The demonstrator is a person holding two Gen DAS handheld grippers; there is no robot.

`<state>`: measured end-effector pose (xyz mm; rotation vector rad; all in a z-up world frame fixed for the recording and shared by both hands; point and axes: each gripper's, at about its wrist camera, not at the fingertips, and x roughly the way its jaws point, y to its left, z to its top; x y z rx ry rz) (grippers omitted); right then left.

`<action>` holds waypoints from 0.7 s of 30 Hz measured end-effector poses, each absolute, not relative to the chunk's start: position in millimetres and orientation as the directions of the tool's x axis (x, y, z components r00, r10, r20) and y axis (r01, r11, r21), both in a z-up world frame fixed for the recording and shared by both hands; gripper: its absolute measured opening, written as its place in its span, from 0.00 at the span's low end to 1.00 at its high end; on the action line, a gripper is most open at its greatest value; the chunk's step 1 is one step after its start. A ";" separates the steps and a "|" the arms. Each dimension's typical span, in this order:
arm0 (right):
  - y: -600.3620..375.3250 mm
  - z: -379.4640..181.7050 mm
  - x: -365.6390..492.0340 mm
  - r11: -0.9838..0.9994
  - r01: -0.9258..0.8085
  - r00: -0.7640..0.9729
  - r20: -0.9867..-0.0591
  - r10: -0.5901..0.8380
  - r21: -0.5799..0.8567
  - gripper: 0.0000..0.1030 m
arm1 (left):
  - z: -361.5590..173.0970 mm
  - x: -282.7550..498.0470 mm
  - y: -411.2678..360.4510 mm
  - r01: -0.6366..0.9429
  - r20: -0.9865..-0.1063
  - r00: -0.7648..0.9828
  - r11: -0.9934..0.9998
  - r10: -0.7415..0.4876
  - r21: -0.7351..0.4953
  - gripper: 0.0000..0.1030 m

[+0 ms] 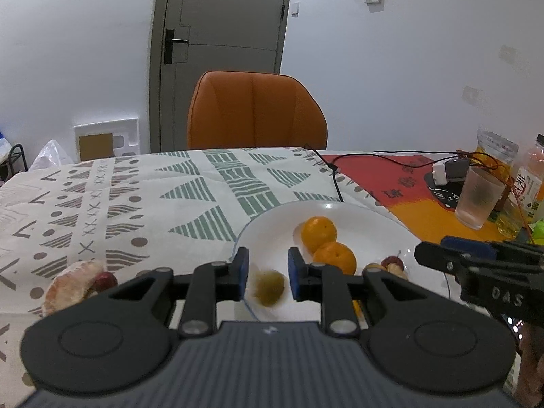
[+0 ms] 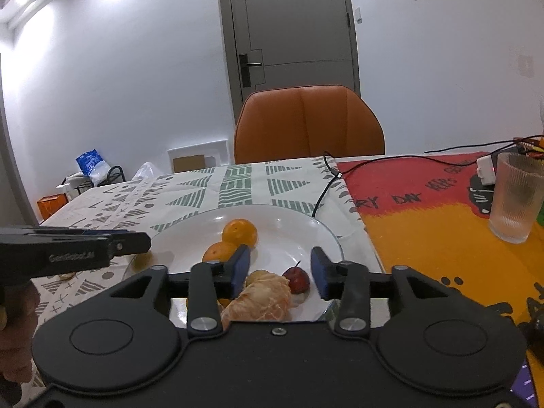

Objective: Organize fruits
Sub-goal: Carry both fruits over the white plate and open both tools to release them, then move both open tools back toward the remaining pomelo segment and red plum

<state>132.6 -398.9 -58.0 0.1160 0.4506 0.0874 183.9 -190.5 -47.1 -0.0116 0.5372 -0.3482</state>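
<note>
My left gripper [image 1: 268, 270] hangs over the near left rim of the white plate [image 1: 357, 217]. Its jaws stand slightly apart. A small, blurred green fruit [image 1: 269, 287] sits low between the pads, touching neither. Two oranges [image 1: 319, 233] and a small red fruit [image 1: 392, 263] lie on the plate. A peeled citrus [image 1: 71, 289] rests on the tablecloth to the left. My right gripper [image 2: 279, 270] is open over the plate [image 2: 292, 224]. Below its jaws lie another peeled citrus [image 2: 261, 299] and the red fruit [image 2: 296, 278], and the right pad is clear of both. The left gripper [image 2: 146, 241] enters that view from the left.
A ribbed glass [image 2: 515, 197] stands on the red and orange mat [image 2: 425, 224] at the right. Bottles [image 1: 530, 183] and a white charger [image 1: 442, 171] are behind it. A black cable [image 2: 323, 187] runs over the patterned cloth past the plate. An orange chair [image 1: 255, 112] stands at the far edge.
</note>
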 end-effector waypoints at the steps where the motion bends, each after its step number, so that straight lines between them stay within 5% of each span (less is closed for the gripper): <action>1: -398.6 -57.2 131.6 0.990 -0.059 0.897 -0.429 0.110 0.131 0.46 | -46.0 183.4 -190.6 0.326 -0.498 0.801 0.940 -0.333 -0.104 0.24; 9: -387.6 -56.2 128.9 0.988 -0.073 0.890 -0.439 0.125 0.133 0.59 | -40.6 176.2 -172.6 0.300 -0.508 0.804 0.948 -0.310 -0.105 0.26; 21: -363.4 -40.8 116.2 0.985 -0.107 0.882 -0.443 0.158 0.138 0.75 | -28.5 150.9 -123.0 0.232 -0.506 0.822 0.965 -0.262 -0.122 0.59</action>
